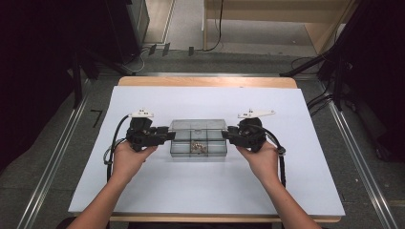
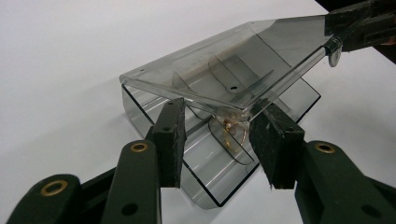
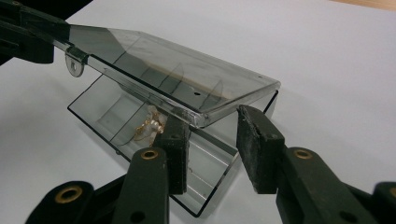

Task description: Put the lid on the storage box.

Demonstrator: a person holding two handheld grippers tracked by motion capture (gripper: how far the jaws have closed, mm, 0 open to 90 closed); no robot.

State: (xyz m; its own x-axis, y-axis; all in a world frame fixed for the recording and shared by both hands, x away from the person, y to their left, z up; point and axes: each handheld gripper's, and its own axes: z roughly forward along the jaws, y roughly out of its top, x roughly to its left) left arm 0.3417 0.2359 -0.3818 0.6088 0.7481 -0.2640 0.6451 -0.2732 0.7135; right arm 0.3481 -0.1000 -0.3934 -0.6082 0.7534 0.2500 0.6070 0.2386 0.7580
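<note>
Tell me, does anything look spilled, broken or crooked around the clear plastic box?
Nothing stands out. The clear box sits square on the white sheet, its lid raised, and the small gold pieces lie inside one compartment, none on the sheet.

A see-through grey plastic box point(image 1: 197, 143) lies flat in the middle of the table. Its lid point(image 2: 224, 74) is lifted part way and tilts up. Thin walls split the inside into little rooms. One holds small gold bits point(image 3: 149, 127).
</note>
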